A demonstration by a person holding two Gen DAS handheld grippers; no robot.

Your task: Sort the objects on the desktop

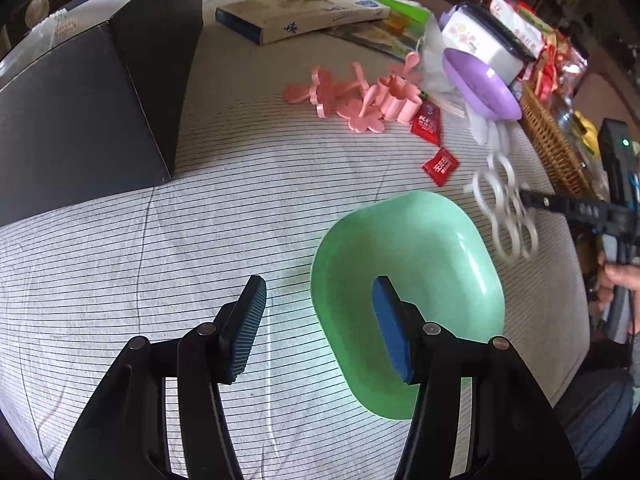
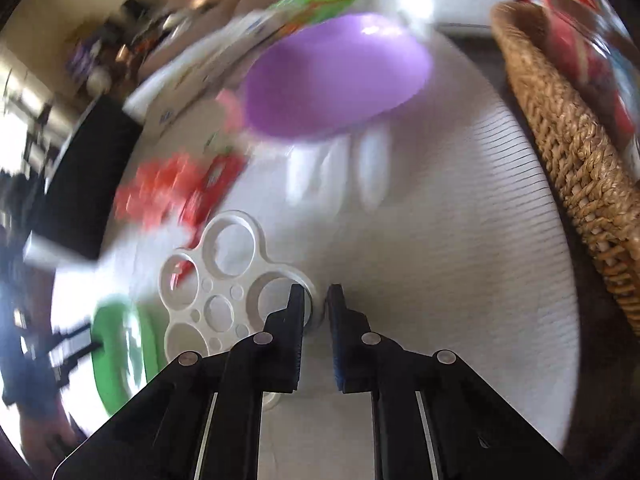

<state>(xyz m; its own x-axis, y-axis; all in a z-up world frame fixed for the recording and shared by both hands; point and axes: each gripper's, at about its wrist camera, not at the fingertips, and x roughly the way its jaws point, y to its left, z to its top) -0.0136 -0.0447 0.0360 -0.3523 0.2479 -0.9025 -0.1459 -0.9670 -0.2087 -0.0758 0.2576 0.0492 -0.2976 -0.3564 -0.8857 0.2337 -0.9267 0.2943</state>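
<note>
A pale green dish (image 1: 420, 264) lies on the striped cloth. My left gripper (image 1: 320, 292) hangs open over its left rim, one finger above the bowl and the other outside it, with nothing gripped. My right gripper (image 2: 316, 296) is shut on the edge of a white plastic piece with round holes (image 2: 224, 280). In the left wrist view that white piece (image 1: 508, 216) hangs blurred in the air just right of the dish, at the tip of the right gripper (image 1: 528, 198). Pink flower-shaped cutters (image 1: 360, 96) and two red packets (image 1: 440, 166) lie farther back.
A black box (image 1: 88, 112) stands at the left. A purple bowl (image 1: 480, 84) and a white tub lie at the back right, beside a wicker basket (image 1: 552, 140) along the right edge. A flat carton (image 1: 296, 16) and papers lie at the back. A person's hand (image 1: 620, 276) holds the right gripper.
</note>
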